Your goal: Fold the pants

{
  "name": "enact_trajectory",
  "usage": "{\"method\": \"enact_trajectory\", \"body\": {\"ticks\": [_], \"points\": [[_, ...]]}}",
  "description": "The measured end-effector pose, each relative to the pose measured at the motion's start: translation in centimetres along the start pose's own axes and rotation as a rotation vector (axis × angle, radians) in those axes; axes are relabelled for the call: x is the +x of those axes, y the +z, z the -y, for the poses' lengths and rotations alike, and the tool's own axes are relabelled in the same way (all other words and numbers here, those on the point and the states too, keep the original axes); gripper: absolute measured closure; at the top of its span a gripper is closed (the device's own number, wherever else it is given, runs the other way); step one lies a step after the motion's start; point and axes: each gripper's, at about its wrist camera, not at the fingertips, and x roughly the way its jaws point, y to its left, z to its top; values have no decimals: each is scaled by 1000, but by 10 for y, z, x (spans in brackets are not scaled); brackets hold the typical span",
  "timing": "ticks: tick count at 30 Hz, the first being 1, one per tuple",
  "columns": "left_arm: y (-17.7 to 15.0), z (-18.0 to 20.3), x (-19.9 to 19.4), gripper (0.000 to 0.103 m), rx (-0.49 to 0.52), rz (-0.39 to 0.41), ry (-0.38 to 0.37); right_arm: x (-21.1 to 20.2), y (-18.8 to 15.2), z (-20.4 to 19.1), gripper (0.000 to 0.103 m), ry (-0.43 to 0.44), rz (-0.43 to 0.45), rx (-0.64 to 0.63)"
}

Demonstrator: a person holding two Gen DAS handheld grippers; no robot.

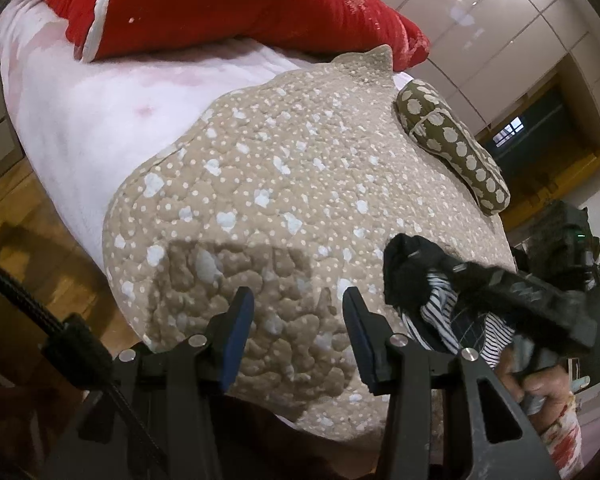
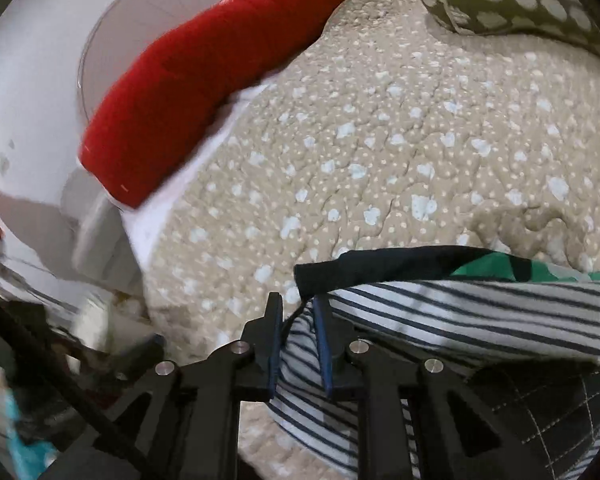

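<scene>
The pants (image 2: 440,312) are white with dark stripes, with a black edge and a green patch. My right gripper (image 2: 298,304) is shut on them near the black edge, and they hang over the beige dotted quilt (image 2: 380,140). In the left wrist view the pants (image 1: 440,308) hang bunched from my right gripper (image 1: 424,276) at the lower right. My left gripper (image 1: 298,300) is open and empty above the quilt (image 1: 280,168), left of the pants.
A red pillow (image 1: 228,4) lies at the head of the bed on a pink-white sheet (image 1: 92,108). An olive dotted cushion (image 1: 452,140) lies on the quilt's right side. Wood floor (image 1: 28,216) is on the left, with wardrobes behind.
</scene>
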Motion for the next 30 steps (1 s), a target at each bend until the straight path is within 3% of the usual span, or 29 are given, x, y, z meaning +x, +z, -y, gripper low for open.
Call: {"method": "enact_trajectory", "body": {"ticks": [5,7,10,12,15,19,23,26,28,30], "points": [[1,13,-3,58,29,7,3,-51,-10,20,81,-84,97,-10],[0,19,-2,58,42,3,5,-64,-19,53,74,-140,93,30],[-2,30,-3,58,66,1,9,-91,-33,121,75,-256,110,140],[-3,40,-4,58,88,3,12,-115,-37,152,79,-296,168,197],[-5,58,-3,58,131,-2,15,-164,-45,193,76,-379,288,315],[-6,92,2,58,193,-19,-7,-216,-61,210,71,-346,409,384],[-9,150,14,52,322,-20,-38,-228,-78,192,71,-350,378,292],[-17,188,40,51,418,-28,-24,-215,-93,182,71,-424,301,193],[-26,203,69,51,475,-62,16,-207,-108,181,71,-490,242,150],[-35,206,94,52,515,-105,104,-209,-127,184,74,-550,210,126]]}}
